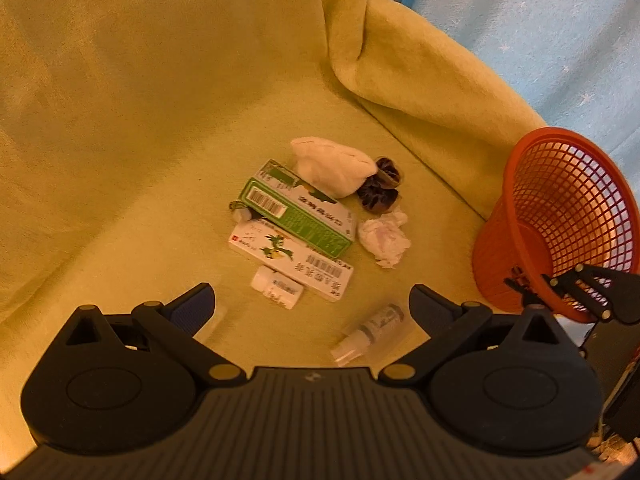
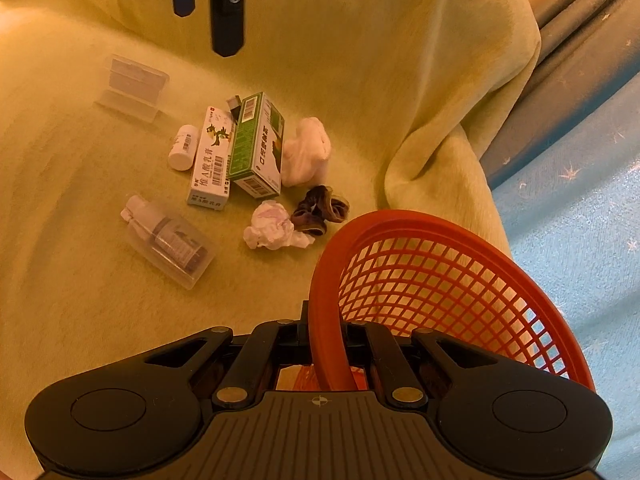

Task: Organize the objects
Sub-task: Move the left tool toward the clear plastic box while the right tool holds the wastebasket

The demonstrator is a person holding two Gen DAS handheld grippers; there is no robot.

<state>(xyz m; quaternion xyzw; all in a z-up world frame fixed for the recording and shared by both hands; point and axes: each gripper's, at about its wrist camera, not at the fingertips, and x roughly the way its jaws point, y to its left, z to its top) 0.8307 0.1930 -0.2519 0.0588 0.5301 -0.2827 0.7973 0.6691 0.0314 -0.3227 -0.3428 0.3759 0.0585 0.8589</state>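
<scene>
Two boxes (image 1: 296, 220), crumpled tissue (image 1: 384, 240) and small bottles lie clustered mid-blanket (image 1: 160, 100). Right gripper (image 2: 326, 344) clamps the red basket (image 2: 440, 280) rim (basket near the blanket's right edge). Left gripper (image 1: 310, 300) hangs wide open, empty.

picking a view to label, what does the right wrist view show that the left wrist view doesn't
Only the right wrist view: the clear plastic case in full, and the right gripper shut on the orange basket rim. Only the left wrist view: the open left gripper from behind. Both: green box, white box, crumpled tissue, small bottle.
</scene>
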